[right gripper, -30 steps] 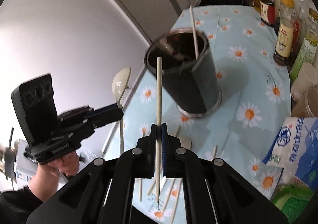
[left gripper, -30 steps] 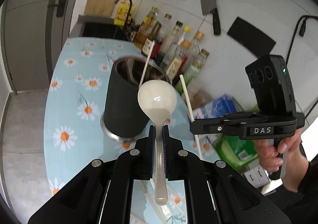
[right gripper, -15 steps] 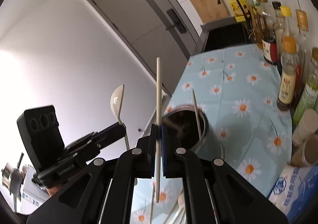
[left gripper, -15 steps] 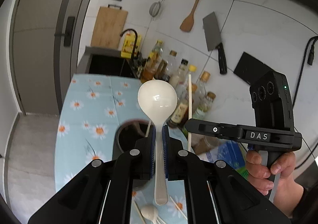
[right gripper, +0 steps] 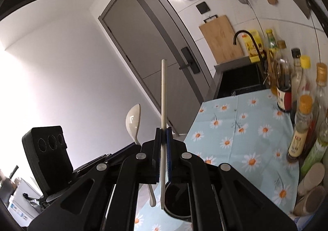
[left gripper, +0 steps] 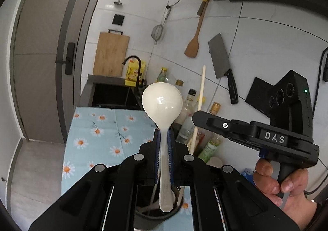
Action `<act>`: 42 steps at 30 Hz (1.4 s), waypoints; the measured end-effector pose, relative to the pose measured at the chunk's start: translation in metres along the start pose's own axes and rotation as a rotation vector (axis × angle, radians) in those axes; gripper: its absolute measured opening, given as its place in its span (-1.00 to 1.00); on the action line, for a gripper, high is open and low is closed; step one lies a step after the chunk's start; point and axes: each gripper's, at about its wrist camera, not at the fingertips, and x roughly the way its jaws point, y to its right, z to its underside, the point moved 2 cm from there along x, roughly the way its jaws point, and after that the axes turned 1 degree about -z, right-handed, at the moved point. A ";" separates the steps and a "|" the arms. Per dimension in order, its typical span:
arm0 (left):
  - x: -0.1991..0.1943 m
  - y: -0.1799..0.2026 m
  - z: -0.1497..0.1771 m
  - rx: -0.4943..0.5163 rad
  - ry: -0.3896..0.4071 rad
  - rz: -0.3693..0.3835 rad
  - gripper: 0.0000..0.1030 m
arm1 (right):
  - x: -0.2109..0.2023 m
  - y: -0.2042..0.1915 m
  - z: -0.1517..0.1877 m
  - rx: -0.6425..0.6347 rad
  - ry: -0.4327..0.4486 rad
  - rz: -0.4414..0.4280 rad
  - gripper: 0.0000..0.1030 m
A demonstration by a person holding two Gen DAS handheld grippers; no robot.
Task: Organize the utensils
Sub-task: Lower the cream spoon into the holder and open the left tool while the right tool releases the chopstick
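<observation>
My left gripper (left gripper: 164,134) is shut on a white ceramic spoon (left gripper: 162,100), held upright with the bowl up; its handle end hangs over the mouth of the dark utensil holder (left gripper: 155,212) just below. My right gripper (right gripper: 163,134) is shut on a pale chopstick (right gripper: 163,95), held upright, its lower end over the holder's rim (right gripper: 174,214). The right gripper shows in the left wrist view (left gripper: 196,117) close beside the spoon, with its chopstick (left gripper: 202,85). The spoon (right gripper: 133,122) shows in the right wrist view, left of the chopstick.
A daisy-pattern blue cloth (left gripper: 96,134) covers the table. Sauce bottles (right gripper: 301,128) line the wall side, with paper cups (right gripper: 311,175) nearby. A sink with black faucet (left gripper: 133,63) sits at the far end. A cleaver (left gripper: 221,61) and wooden spatula (left gripper: 194,46) hang on the tiled wall.
Both grippers have tilted upward and moved over the holder; it has dropped from the middle of both views to the bottom edge. Spoon and chopstick stay gripped.
</observation>
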 end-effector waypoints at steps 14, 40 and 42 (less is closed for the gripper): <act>0.016 0.000 0.026 0.047 0.107 -0.014 -0.88 | 0.015 0.023 0.026 0.006 0.033 0.032 -0.89; 0.027 -0.020 0.069 -0.011 -0.036 -0.092 -0.43 | 0.034 0.051 0.060 0.107 -0.083 0.062 -0.59; 0.023 -0.019 0.069 -0.013 -0.035 -0.097 -0.43 | 0.030 0.049 0.059 0.110 -0.076 0.058 -0.58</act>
